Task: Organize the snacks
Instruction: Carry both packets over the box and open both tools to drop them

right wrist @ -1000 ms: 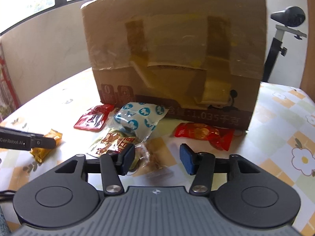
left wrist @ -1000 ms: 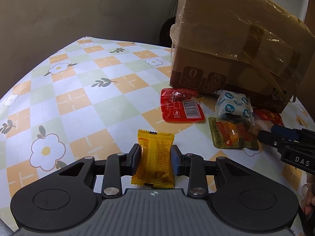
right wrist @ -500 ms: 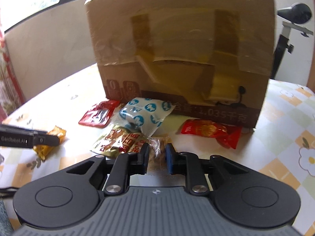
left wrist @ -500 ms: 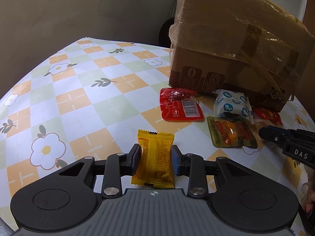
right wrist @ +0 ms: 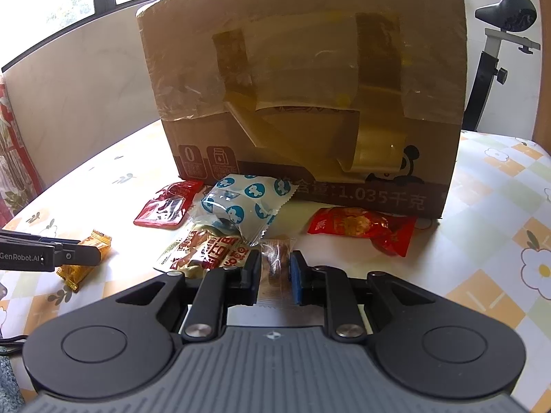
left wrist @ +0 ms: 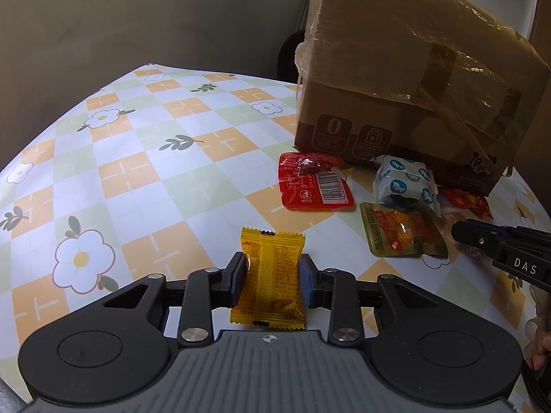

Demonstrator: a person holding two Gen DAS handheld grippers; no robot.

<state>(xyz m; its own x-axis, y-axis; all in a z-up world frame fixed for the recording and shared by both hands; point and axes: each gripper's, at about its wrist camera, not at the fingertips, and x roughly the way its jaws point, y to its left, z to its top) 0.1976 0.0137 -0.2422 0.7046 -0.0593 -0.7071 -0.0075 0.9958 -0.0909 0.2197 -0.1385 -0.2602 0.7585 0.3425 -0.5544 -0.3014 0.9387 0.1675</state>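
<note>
Snacks are still lying loose on the bench (left wrist: 144, 186) before the box (right wrist: 310, 86), while the left claw (left wrist: 272, 277) is pinching a yellow packet (left wrist: 270, 275) and the right claw (right wrist: 274, 277) a clear candy (right wrist: 275, 268), neither sorted yet.

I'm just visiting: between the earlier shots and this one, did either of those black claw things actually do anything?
Yes. The right gripper closed its open jaws on a small clear-wrapped snack beside the pile and now grips it. The left gripper kept its hold on the yellow packet. The cardboard box and the other snacks lie as before.
</note>
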